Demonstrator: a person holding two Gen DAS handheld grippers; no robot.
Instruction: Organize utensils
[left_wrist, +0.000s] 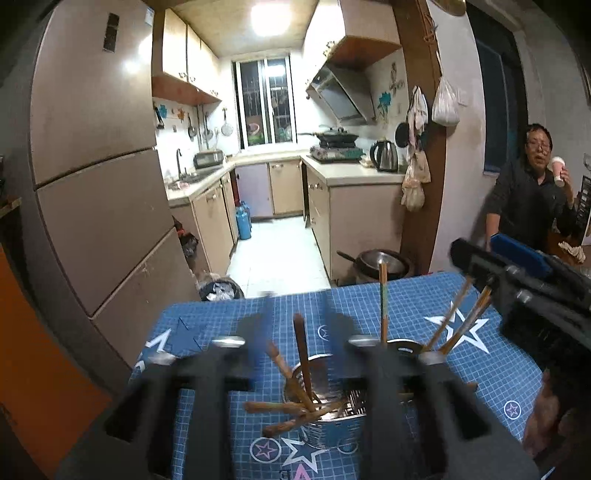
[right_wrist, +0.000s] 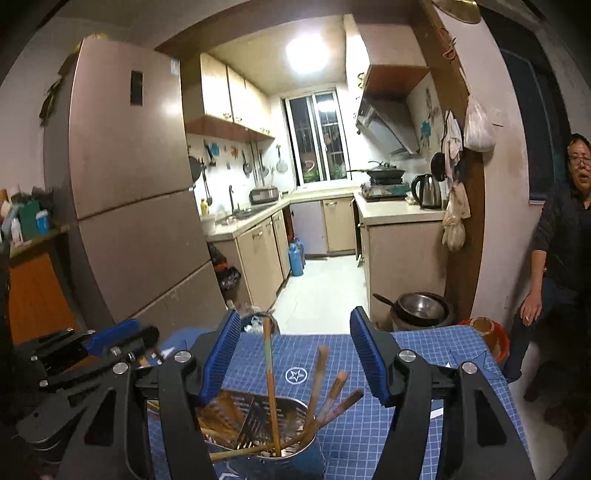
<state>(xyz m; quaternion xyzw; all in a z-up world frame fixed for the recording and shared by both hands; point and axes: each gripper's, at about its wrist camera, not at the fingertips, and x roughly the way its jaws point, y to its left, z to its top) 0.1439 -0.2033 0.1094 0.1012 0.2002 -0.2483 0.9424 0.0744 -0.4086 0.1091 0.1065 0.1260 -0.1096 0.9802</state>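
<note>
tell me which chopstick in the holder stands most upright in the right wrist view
The tall green-banded chopstick between the open jaws; the others lean right or lie across the metal holder.

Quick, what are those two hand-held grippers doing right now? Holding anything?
Left hand-held gripper: open, holding nothing.
Right hand-held gripper: open, empty, above the chopsticks.

Not much to read here. At the bottom edge of the blue grid mat (left_wrist: 491, 373) in the left wrist view, a pink letter "A" beside part of another letter, seemingly upside-down, and it's cut off by the frame. The mat also carries printed star signs: white-outlined stars and small circled stars, one circled star showing in the right wrist view too. A small label on the fridge (right_wrist: 125, 155) near its top is too small to read.
</note>
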